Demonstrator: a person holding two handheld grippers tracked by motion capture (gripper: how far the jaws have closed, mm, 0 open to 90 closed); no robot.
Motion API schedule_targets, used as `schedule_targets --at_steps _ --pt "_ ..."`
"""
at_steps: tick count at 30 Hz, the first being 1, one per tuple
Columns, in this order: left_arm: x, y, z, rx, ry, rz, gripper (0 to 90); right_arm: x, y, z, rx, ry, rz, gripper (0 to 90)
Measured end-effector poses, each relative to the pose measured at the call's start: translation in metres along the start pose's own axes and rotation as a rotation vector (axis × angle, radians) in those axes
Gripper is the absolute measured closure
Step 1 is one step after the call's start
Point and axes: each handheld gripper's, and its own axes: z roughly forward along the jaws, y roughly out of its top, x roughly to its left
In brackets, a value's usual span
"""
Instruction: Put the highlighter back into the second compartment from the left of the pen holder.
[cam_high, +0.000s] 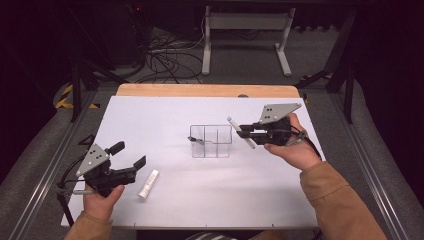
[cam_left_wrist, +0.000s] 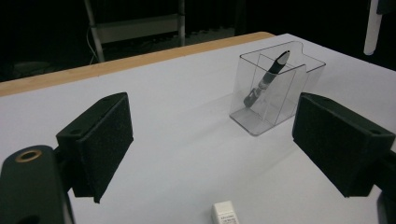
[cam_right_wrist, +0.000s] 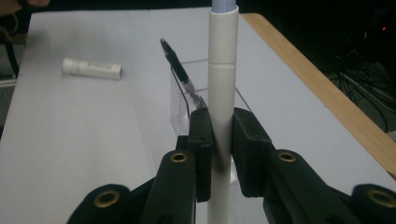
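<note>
White board covers the table (cam_high: 200, 200), with a wooden edge at the far side and dark floor, cables and a grey stand frame beyond it.

From my right gripper (cam_high: 246, 131) outward: its two black pads are clamped on a white marker (cam_high: 241, 132), which I see in the right gripper view standing upright between the jaws (cam_right_wrist: 221, 93), its cap end above them. In the high view the marker hangs just beside the right side of the clear organizer (cam_high: 211, 141), tilted, above the table and apart from it.

My left gripper (cam_high: 131, 159) sits at the near left of the table with its jaws wide apart and nothing between them; I see both pads spread in the left gripper view, framing bare board.

The clear organizer stands near the middle of the table, divided into compartments. A dark pen (cam_left_wrist: 267, 80) leans in its left compartment, tip up, resting against the wall.

A white tube (cam_high: 148, 183) lies flat on the board just to the right of the left gripper, well apart from the organizer. Nothing lies between the held marker and the organizer's open top.
</note>
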Motion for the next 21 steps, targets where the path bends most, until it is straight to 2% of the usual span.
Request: schedule_targets --at_steps 4,9,19,21 --pt "0.0 0.0 0.001 -0.003 -0.004 -0.005 13.2 0.004 0.005 0.003 -0.06 -0.024 0.039 78.9" --pt "0.001 0.0 0.0 -0.004 -0.005 -0.005 13.2 0.008 0.008 0.013 -0.1 -0.019 0.084 78.9" --pt "0.001 0.0 0.0 -0.004 -0.006 -0.006 13.3 0.013 0.015 0.025 -0.239 -0.023 0.19 78.9" --pt "0.001 0.0 0.0 -0.003 -0.004 -0.006 13.3 0.015 0.015 0.028 -0.265 -0.034 0.195 78.9"
